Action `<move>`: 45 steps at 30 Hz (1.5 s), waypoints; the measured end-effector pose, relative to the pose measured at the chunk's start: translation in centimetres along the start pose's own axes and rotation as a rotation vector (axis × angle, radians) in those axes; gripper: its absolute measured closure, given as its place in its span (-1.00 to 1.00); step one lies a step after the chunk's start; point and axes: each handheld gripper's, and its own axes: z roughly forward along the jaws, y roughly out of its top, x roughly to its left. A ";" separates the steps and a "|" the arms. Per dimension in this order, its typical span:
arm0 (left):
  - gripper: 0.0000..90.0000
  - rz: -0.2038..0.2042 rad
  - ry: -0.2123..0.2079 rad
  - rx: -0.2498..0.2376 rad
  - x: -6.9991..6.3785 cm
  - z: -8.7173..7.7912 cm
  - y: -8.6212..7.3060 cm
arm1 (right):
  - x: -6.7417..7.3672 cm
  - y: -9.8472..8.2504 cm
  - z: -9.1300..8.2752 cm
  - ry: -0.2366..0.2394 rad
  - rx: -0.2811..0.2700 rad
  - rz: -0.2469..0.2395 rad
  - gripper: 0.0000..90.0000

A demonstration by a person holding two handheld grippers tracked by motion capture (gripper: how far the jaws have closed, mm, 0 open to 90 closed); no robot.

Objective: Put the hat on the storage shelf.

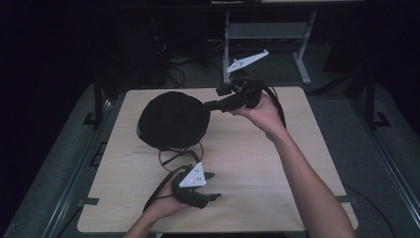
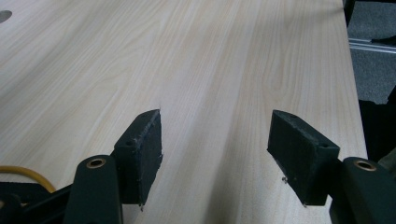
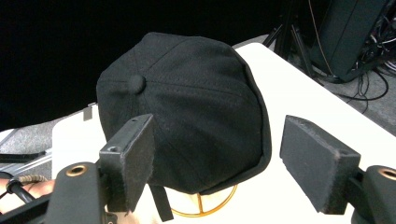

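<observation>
- The black cap sits on its gold wire stand near the table's far left; hanging looks done.
- My right gripper, just beside the cap, has spread jaws, pinching nothing.
- My left gripper, nearer me than the stand, is spread over bare wood.
- Left: backing away.

stand: mostly hidden under cap | cut by bottom edge

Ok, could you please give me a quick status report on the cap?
Both grippers open, empty. Black cap sits on gold wire stand; right gripper faces it. Nothing in the way.
</observation>
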 end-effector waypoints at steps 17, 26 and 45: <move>-0.27 0.005 0.011 0.008 0.1 0.0 0.0 | -1.0 -2.6 -2.2 -0.034 -0.006 0.019 -0.47; -0.27 0.001 0.015 0.002 0.1 0.0 -0.1 | -1.5 -4.3 -3.1 -0.046 -0.002 0.038 -0.48; -0.27 0.002 0.022 0.002 0.2 -0.1 -0.1 | -2.2 -7.4 -4.1 -0.065 -0.006 0.077 -0.48</move>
